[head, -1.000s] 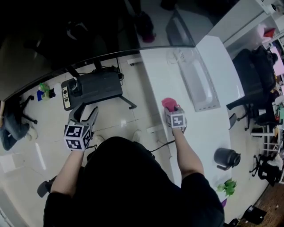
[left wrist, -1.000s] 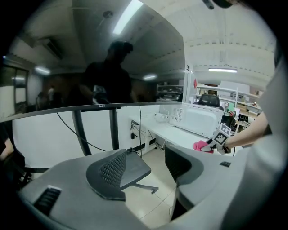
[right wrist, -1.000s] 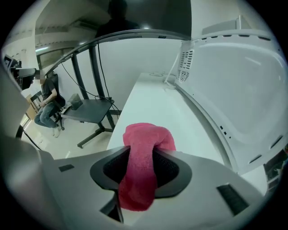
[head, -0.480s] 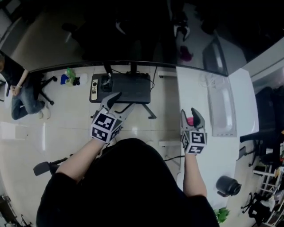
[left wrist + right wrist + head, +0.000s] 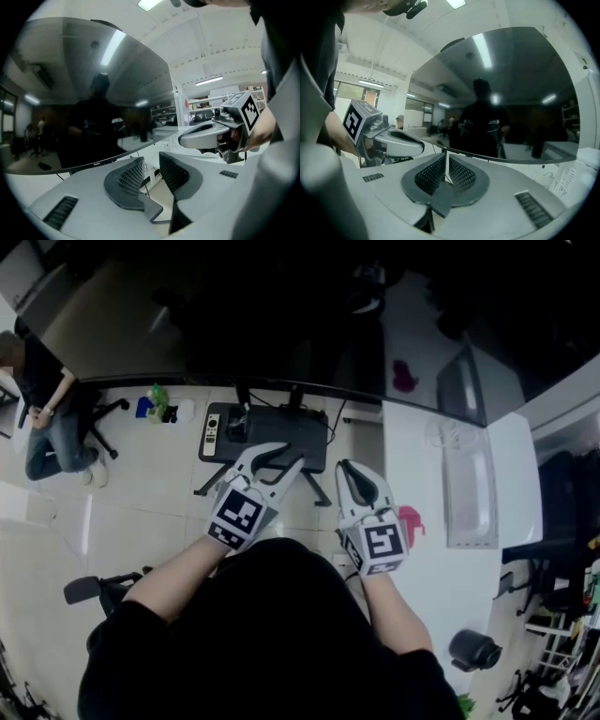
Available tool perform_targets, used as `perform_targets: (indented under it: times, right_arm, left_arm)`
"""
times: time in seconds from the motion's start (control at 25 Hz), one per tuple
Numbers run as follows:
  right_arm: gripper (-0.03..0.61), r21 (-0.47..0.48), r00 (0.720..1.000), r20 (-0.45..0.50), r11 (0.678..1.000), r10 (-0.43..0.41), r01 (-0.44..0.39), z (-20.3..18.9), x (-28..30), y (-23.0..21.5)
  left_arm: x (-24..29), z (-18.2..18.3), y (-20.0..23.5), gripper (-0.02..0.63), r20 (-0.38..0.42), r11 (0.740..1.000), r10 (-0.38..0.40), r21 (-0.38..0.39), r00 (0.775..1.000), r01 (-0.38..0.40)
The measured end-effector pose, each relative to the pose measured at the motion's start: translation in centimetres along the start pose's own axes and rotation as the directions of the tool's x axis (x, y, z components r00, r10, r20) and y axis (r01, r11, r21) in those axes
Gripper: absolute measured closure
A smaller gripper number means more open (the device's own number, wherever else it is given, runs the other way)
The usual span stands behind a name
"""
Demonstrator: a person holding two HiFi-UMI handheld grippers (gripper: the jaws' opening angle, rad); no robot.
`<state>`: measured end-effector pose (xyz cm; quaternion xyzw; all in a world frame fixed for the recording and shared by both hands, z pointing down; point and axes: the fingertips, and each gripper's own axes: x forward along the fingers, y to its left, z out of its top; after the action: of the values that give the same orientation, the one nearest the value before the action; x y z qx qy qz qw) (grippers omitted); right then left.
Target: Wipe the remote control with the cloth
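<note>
The remote control [image 5: 212, 434] lies on the white table left of the monitor stand [image 5: 277, 427]. The pink cloth [image 5: 410, 521] lies on the table, just right of my right gripper [image 5: 349, 468] and free of it. Both grippers are raised side by side in front of the curved monitor [image 5: 281, 324], pointing at it. My left gripper [image 5: 151, 159] has just been closing; a gap remains between its pads and nothing is in it. My right gripper [image 5: 445, 159] has also just been closing, and its pads are now almost together with nothing between them.
A clear plastic tray [image 5: 469, 493] sits on the table's right part. A black jug [image 5: 473, 650] stands near the front right. Small green and blue items [image 5: 155, 401] lie left of the remote. A seated person [image 5: 47, 418] is at the far left.
The right gripper has left the pink cloth on the table, risen and swung left beside the left gripper. The left gripper has risen too. Both pairs of jaws stand narrower than before.
</note>
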<state>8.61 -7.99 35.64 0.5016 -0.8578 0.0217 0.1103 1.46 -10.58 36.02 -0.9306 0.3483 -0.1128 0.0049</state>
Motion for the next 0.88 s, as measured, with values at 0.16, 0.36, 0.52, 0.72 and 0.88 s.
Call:
perform_targets:
  times: [0.16,0.36,0.52,0.72,0.88]
  right_arm:
    - [0.568,0.037,1.0,0.009,0.999,0.03,-0.03,0.0,0.3,1.0]
    - [0.569,0.069,0.999,-0.009,0.996,0.05,-0.049,-0.8,0.5,1.5]
    - [0.571,0.064,0.999,-0.022,0.997,0.048,-0.047,-0.9,0.5,1.6]
    - [0.572,0.058,0.999,-0.013,0.997,0.049,-0.048,-0.7,0.6,1.6]
    - [0.572,0.057,0.999,-0.018,0.997,0.049,-0.048,-0.7,0.6,1.6]
  left_arm:
    - [-0.1,0.3,-0.7,0.576,0.019,0.999,-0.026,0.034,0.999,0.025]
    - [0.2,0.4,-1.5,0.614,0.022,0.997,-0.057,0.052,0.998,0.056]
    - [0.4,0.2,-1.8,0.614,0.014,0.998,-0.054,0.019,0.998,0.054]
    - [0.5,0.0,-1.8,0.614,0.009,0.998,-0.054,0.02,0.998,0.054]
    - [0.5,0.0,-2.0,0.614,0.007,0.998,-0.055,0.023,0.998,0.055]
